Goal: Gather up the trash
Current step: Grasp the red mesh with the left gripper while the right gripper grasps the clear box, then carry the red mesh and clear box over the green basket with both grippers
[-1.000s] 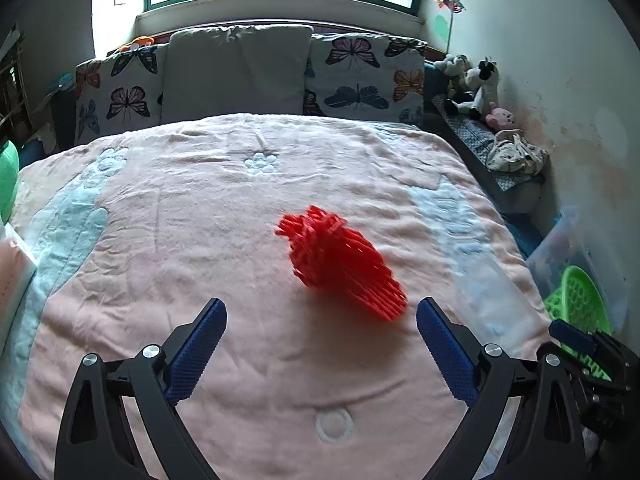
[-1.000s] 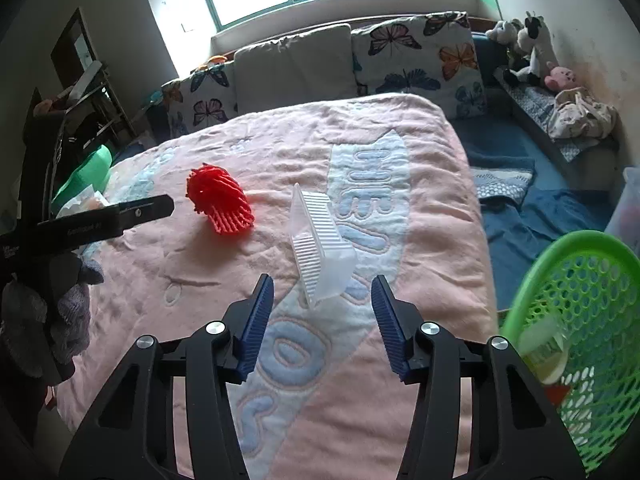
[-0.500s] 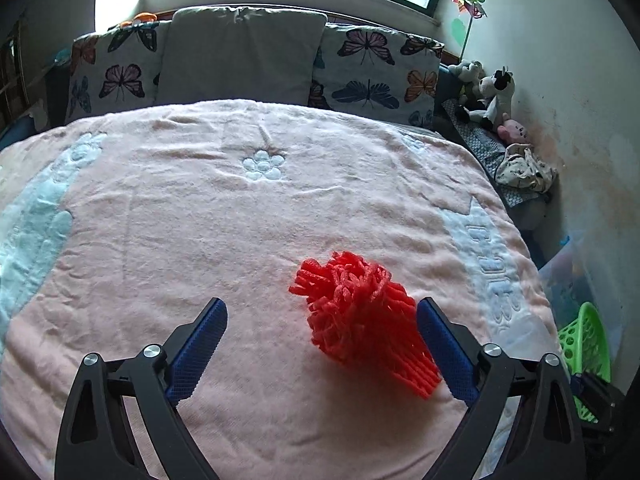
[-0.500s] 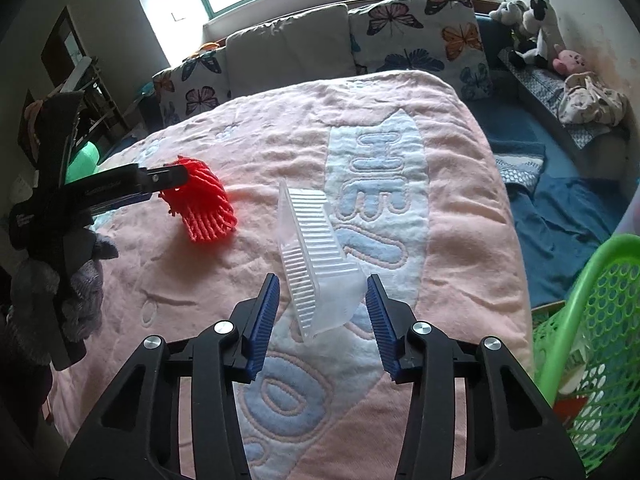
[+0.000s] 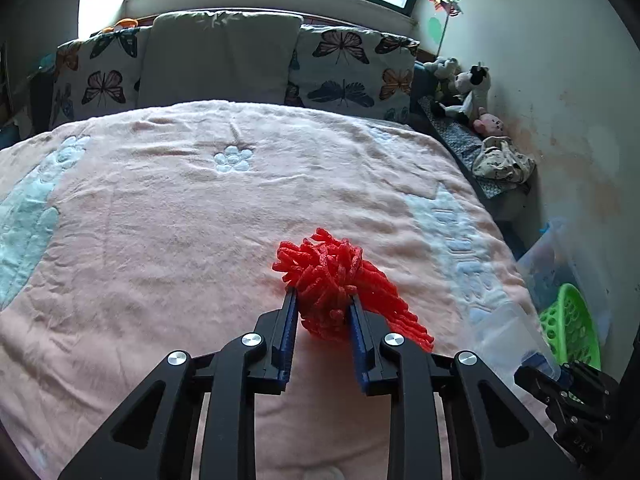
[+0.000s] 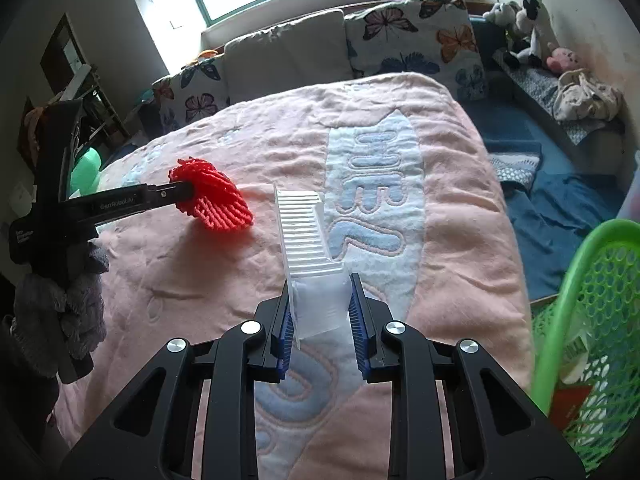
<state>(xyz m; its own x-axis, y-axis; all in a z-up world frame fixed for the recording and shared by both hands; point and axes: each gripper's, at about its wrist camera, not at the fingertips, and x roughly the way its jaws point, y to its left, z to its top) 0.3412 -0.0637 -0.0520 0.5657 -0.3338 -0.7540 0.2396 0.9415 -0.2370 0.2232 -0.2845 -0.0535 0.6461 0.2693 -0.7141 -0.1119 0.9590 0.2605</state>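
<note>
Here, my left gripper [image 5: 322,306] pinched the red foam net [image 5: 340,286], its long axis running near-right to far-left on the pink blanket [image 5: 160,220]. My right gripper [image 6: 320,300] clamped the clear ribbed tray [image 6: 308,236], which pointed away toward the butterfly pillows [image 6: 416,36]. A green basket [image 6: 592,300] stood right.

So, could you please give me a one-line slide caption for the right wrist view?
Right tongs clamp a clear plastic tray on the pink blanket; left tongs grip red foam netting.
</note>
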